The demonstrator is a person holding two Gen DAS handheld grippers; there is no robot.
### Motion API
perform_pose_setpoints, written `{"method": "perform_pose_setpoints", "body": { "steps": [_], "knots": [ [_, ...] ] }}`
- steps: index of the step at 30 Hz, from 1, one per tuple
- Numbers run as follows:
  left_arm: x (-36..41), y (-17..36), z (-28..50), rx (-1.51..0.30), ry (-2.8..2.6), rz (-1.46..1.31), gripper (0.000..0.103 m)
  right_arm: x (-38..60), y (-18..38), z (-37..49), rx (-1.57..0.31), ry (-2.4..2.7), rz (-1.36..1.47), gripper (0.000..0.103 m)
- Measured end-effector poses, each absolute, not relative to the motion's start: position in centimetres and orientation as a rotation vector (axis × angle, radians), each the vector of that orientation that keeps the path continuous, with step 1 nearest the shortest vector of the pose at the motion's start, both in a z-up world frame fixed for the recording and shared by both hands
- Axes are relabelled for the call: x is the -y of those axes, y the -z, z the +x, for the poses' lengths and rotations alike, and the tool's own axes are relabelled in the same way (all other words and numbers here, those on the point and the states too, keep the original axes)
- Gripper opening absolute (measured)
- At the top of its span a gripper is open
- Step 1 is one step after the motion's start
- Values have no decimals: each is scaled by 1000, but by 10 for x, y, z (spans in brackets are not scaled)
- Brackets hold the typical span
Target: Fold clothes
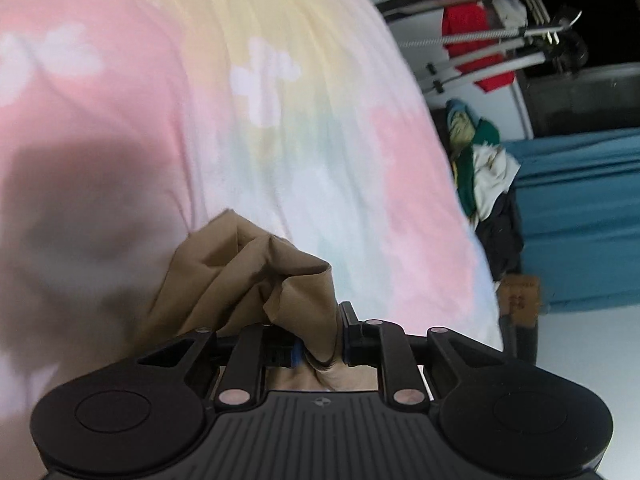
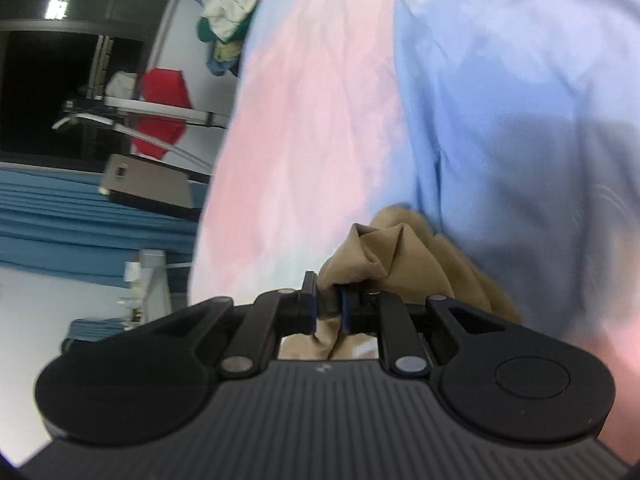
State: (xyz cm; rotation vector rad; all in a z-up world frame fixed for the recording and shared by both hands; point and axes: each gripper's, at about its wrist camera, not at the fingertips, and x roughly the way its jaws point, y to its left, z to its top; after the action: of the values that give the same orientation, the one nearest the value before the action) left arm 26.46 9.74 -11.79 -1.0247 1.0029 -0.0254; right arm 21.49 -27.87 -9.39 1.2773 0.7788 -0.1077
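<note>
Left wrist view is filled mostly by a large pastel sheet (image 1: pixel 280 120), pink, yellow and pale blue with white flower shapes, which seems to cover the surface where the folding is done; in the right wrist view the same sheet (image 2: pixel 320 120) shows pink and blue. Beyond the sheet's far edge lies a pile of other clothes (image 1: pixel 484 172), green, white and dark, and further away a red cloth (image 1: pixel 476 36) hangs on a metal rack. The task's thing is a tan garment (image 1: pixel 248 276), smaller than all these. It is bunched directly in front of each gripper and touches the fingers. The left gripper (image 1: pixel 320 344) has its jaws closed on a fold of this tan cloth, and the right gripper (image 2: pixel 328 308) pinches another fold of the garment (image 2: pixel 400 264) in the same way. Both hands are equally near, so I judge that the garment hangs or stretches between the two grips, and its long axis probably runs from one gripper to the other, though the middle part is not visible. The pictures are blurred.
</note>
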Motion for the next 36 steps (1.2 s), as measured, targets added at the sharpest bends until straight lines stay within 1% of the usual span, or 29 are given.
{"method": "perform_pose_setpoints", "body": {
  "steps": [2,3,4,5,6,7,8,9,10,12,14,15,16,17,18,19,22,25,34,36],
  "knots": [
    [-96,121,270,-1003,47,-987,22,280,105,220,-782,85,1271,15],
    [-95,118,268,-989,65,-974,27,280,106,221,-780,65,1258,15],
    [-95,115,266,-974,85,-961,37,281,104,222,-778,44,1241,19],
    [-94,112,265,-958,105,-949,43,280,100,221,-771,19,1216,22],
    [-93,109,263,-942,124,-936,55,278,94,219,-748,-11,1184,33],
    [-90,102,258,-915,145,-875,64,275,87,216,-719,-43,1149,53],
    [-86,93,253,-886,165,-806,65,272,80,213,-689,-75,1114,63],
    [-83,85,248,-856,185,-738,69,269,72,209,-659,-111,1075,77],
    [-76,79,245,-828,205,-657,75,263,65,207,-644,-149,1010,78],
    [-64,70,239,-784,240,-522,78,249,52,205,-629,-225,850,78],
    [-51,75,239,-801,282,-439,79,231,43,201,-593,-208,624,76],
    [-45,80,241,-808,284,-405,79,222,39,200,-571,-189,503,70],
    [-39,85,243,-813,283,-372,79,216,42,202,-576,-172,434,69],
    [-33,91,243,-808,276,-339,79,212,48,206,-599,-156,398,67],
    [-27,97,244,-801,269,-306,78,212,56,213,-631,-146,393,57],
    [-22,102,244,-794,261,-273,78,213,65,220,-668,-141,407,55],
    [-7,114,242,-769,239,-183,78,210,74,227,-690,-125,387,55],
    [1,113,230,-747,247,-154,78,206,66,215,-667,-131,347,55],
    [13,81,156,-687,260,-65,78,189,31,150,-593,-164,255,55],
    [10,79,143,-683,253,-57,78,190,32,137,-601,-147,261,55]
  ]
}}
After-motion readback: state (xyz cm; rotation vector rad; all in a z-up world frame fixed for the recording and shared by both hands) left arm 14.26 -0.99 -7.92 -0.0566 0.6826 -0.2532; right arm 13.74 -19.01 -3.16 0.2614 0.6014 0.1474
